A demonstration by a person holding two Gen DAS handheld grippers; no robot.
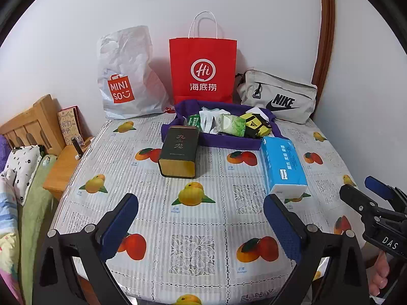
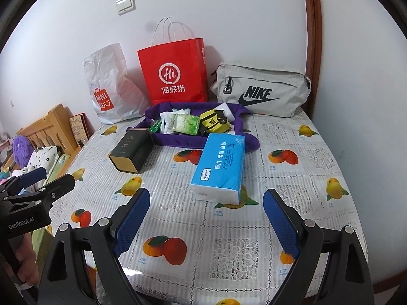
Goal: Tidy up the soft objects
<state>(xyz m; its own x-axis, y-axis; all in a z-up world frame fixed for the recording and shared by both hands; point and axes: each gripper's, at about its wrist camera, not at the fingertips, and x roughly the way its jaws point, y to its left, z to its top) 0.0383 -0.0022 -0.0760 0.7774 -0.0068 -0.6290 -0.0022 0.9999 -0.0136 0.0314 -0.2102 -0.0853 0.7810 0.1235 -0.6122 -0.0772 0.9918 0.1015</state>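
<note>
A blue tissue pack [image 1: 282, 164] [image 2: 220, 164] lies on the fruit-print table in front of a purple fabric tray [image 1: 229, 143] [image 2: 183, 141]. The tray holds a green tissue packet [image 1: 232, 125] [image 2: 187, 124], white cloth [image 1: 207, 119] and a yellow Adidas item [image 1: 255, 124] [image 2: 213, 123]. A dark tea tin [image 1: 179, 152] [image 2: 131, 151] lies left of the tray. My left gripper [image 1: 201, 225] is open and empty above the near table. My right gripper [image 2: 206, 221] is open and empty, just short of the blue pack.
A white Miniso bag [image 1: 124, 76] [image 2: 109, 86], a red paper bag [image 1: 203, 68] [image 2: 175, 73] and a grey Nike pouch [image 1: 277, 96] [image 2: 262, 91] stand against the back wall. A wooden nightstand [image 1: 63, 167] and bed lie left of the table.
</note>
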